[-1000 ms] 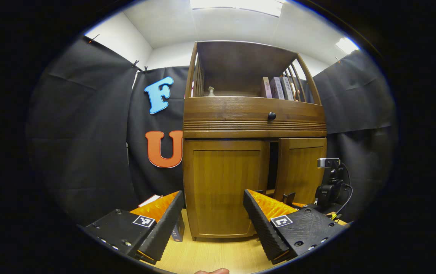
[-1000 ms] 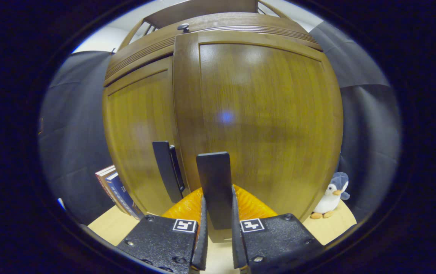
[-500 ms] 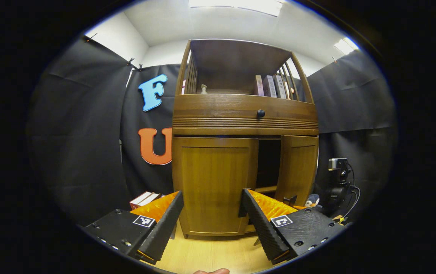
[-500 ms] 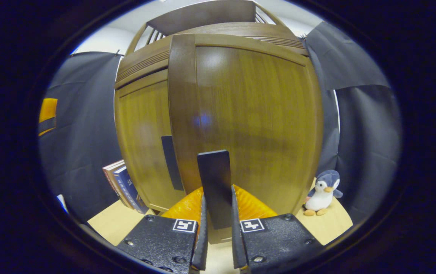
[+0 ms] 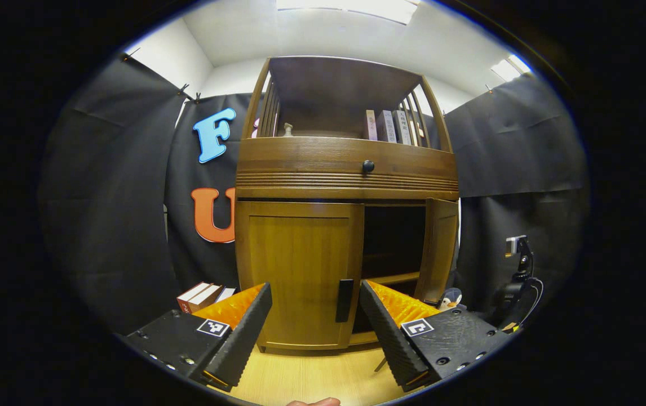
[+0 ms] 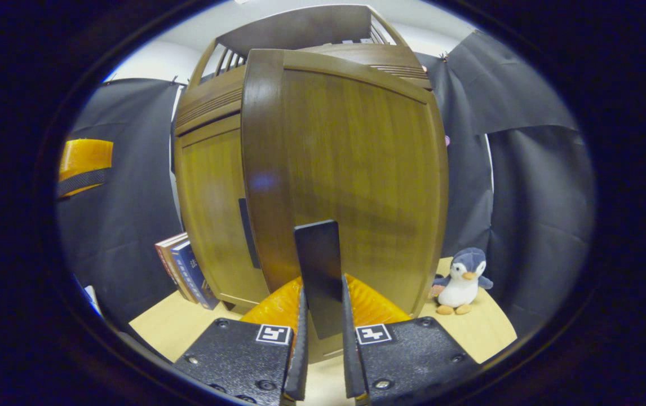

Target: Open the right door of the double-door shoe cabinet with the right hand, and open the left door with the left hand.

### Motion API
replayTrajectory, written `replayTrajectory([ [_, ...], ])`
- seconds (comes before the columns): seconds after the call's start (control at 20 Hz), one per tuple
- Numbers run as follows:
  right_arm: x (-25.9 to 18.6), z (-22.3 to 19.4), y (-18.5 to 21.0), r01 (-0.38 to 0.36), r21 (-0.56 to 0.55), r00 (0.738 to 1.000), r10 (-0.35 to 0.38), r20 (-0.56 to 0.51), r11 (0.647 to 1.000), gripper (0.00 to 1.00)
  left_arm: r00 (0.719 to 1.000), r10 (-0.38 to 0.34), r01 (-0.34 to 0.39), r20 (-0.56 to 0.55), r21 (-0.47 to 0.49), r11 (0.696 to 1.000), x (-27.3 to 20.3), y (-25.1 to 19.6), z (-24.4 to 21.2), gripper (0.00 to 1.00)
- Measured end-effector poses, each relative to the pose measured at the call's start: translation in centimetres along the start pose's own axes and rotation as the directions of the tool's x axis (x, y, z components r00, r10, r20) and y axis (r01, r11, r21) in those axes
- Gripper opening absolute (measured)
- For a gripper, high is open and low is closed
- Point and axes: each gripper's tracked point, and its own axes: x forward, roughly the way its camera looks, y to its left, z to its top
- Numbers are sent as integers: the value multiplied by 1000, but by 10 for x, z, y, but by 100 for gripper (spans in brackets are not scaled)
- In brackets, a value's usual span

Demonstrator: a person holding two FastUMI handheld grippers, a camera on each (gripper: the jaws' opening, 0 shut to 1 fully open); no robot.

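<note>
In the left gripper view the wooden shoe cabinet (image 5: 345, 175) stands ahead. Its left door (image 5: 297, 265) is closed, with a black handle (image 5: 344, 300) at its inner edge. The right door (image 5: 438, 251) stands swung outward, and the inside behind it is dark. My left gripper (image 5: 315, 290) is open, a short way in front of the left door and touching nothing. In the right gripper view my right gripper (image 6: 322, 293) is shut on the right door's black handle (image 6: 317, 259). The right door (image 6: 357, 175) is close in front, with the left door (image 6: 210, 208) behind it.
Books (image 5: 202, 293) lean at the cabinet's left foot on the light wood floor. A toy penguin (image 6: 459, 281) sits at the right foot. A small camera on a stand (image 5: 517, 265) is further right. A drawer with a dark knob (image 5: 368, 166) tops the doors.
The right door has swung further open with my right gripper shut on its handle. The left door's handle has come into sight between my left gripper's fingers.
</note>
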Motion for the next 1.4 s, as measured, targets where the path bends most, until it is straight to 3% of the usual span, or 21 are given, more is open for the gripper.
replayTrajectory([
  [0.5,-37,-6,-31,41,7,999,-41,-1,999,25,999,-53,53,-8,-11,999,2,-28,-4,95],
  [1.0,-71,-9,-75,147,6,989,-147,-1,989,17,992,-124,123,-32,-3,992,6,-62,-11,95],
  [1.4,-92,-8,-119,261,35,965,-261,4,965,7,983,-178,177,-47,-12,984,10,-87,-18,95],
])
